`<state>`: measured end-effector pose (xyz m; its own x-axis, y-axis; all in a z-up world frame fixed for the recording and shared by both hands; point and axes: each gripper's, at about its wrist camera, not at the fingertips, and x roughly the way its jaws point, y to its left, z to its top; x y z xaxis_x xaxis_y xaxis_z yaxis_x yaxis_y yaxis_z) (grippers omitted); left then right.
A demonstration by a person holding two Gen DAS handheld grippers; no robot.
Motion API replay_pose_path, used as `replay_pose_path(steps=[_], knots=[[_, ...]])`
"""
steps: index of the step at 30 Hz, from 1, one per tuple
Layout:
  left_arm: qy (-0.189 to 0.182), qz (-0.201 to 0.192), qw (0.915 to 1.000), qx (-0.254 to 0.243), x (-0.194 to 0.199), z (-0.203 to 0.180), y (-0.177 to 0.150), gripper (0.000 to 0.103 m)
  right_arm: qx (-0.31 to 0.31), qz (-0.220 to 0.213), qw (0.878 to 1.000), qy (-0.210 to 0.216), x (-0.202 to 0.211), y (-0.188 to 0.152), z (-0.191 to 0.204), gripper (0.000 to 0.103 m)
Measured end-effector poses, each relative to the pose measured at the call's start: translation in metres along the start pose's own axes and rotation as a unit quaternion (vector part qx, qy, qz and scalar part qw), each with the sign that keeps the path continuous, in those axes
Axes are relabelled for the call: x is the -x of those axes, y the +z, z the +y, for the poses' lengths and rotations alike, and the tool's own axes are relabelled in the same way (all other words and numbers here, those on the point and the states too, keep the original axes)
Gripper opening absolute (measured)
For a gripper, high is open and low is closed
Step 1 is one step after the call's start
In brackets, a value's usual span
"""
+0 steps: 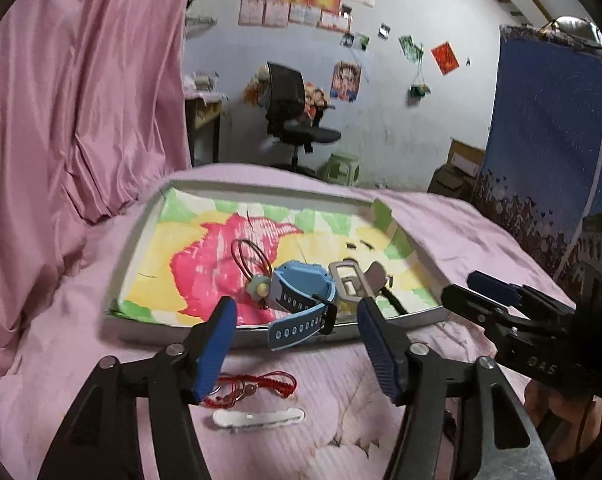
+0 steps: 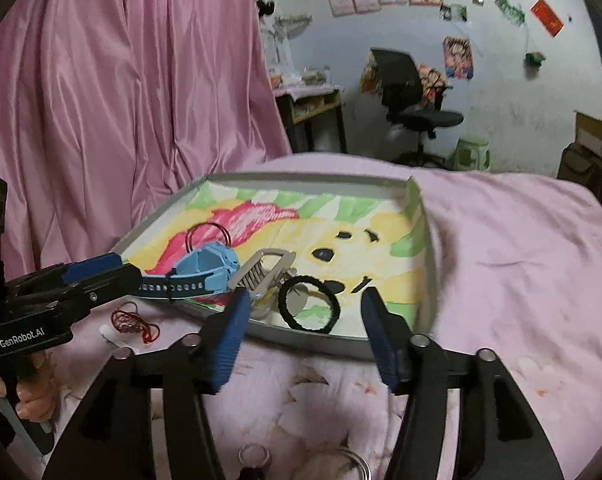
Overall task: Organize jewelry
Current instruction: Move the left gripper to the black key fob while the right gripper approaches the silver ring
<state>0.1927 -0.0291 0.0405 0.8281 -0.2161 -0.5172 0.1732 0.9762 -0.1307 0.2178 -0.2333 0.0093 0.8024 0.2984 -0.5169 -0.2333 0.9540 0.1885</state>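
1. Jewelry, sorted part: in my tray [image 1: 141, 236] on the pink bed lie a blue watch [image 1: 301, 292], a brown cord [image 1: 253, 256] with a pale bead, a grey clip [image 1: 351, 280] and a black ring [image 2: 309, 304]. The watch's strap hangs over the near rim.
2. Jewelry, unsorted part: a red bracelet [image 1: 257, 386] and a clear bar [image 1: 259, 418] lie on the blanket, near the tray's front rim, just under my left gripper [image 1: 297, 332].
3. Left gripper: jaws wide apart, holding nothing, hovering over the front rim and the red bracelet.
4. Right gripper [image 2: 305, 324]: jaws apart, empty, aimed at the black ring and the clip.
5. Handling, red bracelet: I judge it light, limp and knotted; it will sag and may snag. Best pinched at the bunched middle, where the beads sit, not at a loose strand.
6. Handling, clear bar: I judge it stiff, smooth and probably slippery, lying flat in soft cloth. Grip across its narrow width at mid-length, pressing slightly into the blanket.
7. Handling, watch: heaviest piece, rubbery strap, good grip; take it by the strap if it needs pulling fully inside.
8. Risk: soft bedding gives under the fingers, so small pieces may sink or roll.
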Motion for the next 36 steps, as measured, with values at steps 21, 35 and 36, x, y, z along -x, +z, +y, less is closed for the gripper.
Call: replay_pose_path(steps=[21, 35, 36], knots=[[0.019, -0.103, 0.9945, 0.001, 0.092, -0.015, -0.048, 0.098, 0.014, -0.129, 0.991, -0.017, 0.115, -0.033, 0.013, 0.102], [0.013, -0.085, 0.9963, -0.006, 0.099, -0.023, -0.078, 0.099, 0.039, -0.113, 0.992, -0.041, 0.134, -0.059, 0.014, 0.102], [0.011, -0.081, 0.9967, -0.004, 0.098, -0.024, -0.079, 0.099, 0.043, -0.107, 0.992, -0.045, 0.132, -0.060, 0.013, 0.102]])
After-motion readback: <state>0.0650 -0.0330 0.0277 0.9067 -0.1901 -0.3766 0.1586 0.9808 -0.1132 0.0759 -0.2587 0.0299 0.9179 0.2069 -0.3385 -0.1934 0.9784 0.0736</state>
